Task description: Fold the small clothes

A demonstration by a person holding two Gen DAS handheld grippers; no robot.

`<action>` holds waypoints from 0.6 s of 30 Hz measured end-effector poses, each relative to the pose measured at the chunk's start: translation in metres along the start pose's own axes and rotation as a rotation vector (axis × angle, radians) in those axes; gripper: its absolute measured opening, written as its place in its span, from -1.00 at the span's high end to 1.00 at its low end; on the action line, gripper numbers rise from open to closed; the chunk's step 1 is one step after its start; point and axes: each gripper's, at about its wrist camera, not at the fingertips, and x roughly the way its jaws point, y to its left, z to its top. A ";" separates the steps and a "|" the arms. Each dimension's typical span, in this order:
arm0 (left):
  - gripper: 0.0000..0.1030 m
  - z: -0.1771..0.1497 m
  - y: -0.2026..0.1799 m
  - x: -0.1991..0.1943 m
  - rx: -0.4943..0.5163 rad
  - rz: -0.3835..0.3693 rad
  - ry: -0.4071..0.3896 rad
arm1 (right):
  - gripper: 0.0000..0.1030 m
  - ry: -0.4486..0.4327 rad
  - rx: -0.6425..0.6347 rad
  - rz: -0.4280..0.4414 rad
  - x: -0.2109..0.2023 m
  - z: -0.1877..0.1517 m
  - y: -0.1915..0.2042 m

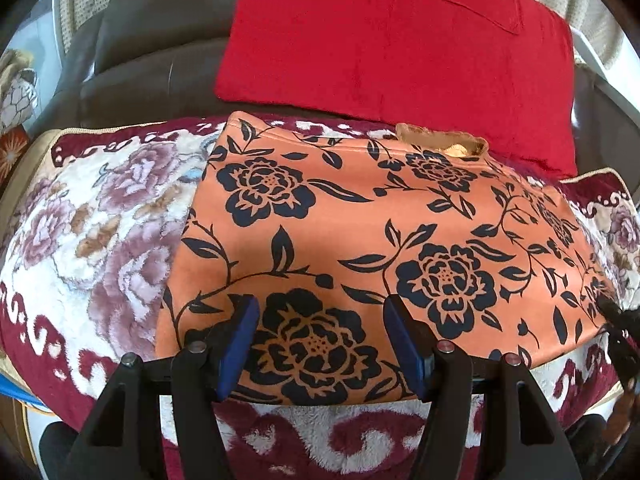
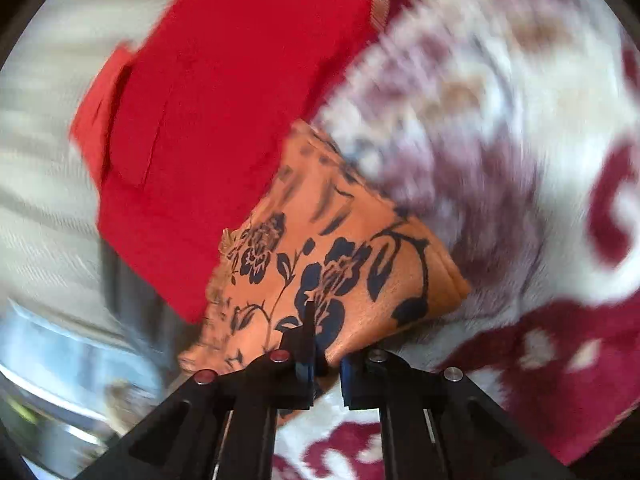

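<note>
Orange fabric printed with dark navy roses and vines, a folded small garment (image 1: 360, 240), lies spread on a plush floral blanket (image 1: 92, 220) in cream, mauve and maroon, seen from the left wrist camera. The left gripper (image 1: 320, 344) hovers at the garment's near edge with its blue-padded fingers (image 1: 240, 340) spread wide and nothing between them. A golden-brown scrap of lining (image 1: 444, 140) peeks out at the garment's far edge. Behind it a red cloth (image 1: 380, 40) with a stitched flap rests against a dark brown leather seat back (image 1: 152, 52). At the far right edge of this view, part of a black tool meets the garment's right corner.

From the right wrist camera, heavily blurred by motion, the right gripper (image 2: 326, 364) pinches a corner of the same orange garment (image 2: 340, 264), its fingers drawn close together with the cloth caught between them. The garment rises away from the gripper in a tapering wedge, its far end lying against the red cloth (image 2: 208, 120) on the left and the floral blanket (image 2: 500, 140) on the right. Pale striped fabric (image 2: 40, 160) fills the left margin.
</note>
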 end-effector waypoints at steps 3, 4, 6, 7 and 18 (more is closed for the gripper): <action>-0.27 0.001 0.003 0.007 -0.006 0.008 0.018 | 0.72 0.063 -0.080 -0.082 0.019 -0.006 0.002; -0.27 0.001 0.004 0.008 -0.008 0.007 0.026 | 0.65 0.084 -0.037 -0.060 0.025 -0.006 -0.008; -0.27 0.001 0.006 0.009 -0.010 0.009 0.021 | 0.50 0.077 0.070 0.030 0.024 -0.008 -0.029; -0.27 0.001 0.006 0.009 -0.008 0.012 0.019 | 0.40 0.072 0.083 0.048 0.023 -0.006 -0.033; -0.27 0.001 0.007 0.014 0.004 0.017 0.032 | 0.79 0.040 0.021 -0.023 0.018 0.021 -0.023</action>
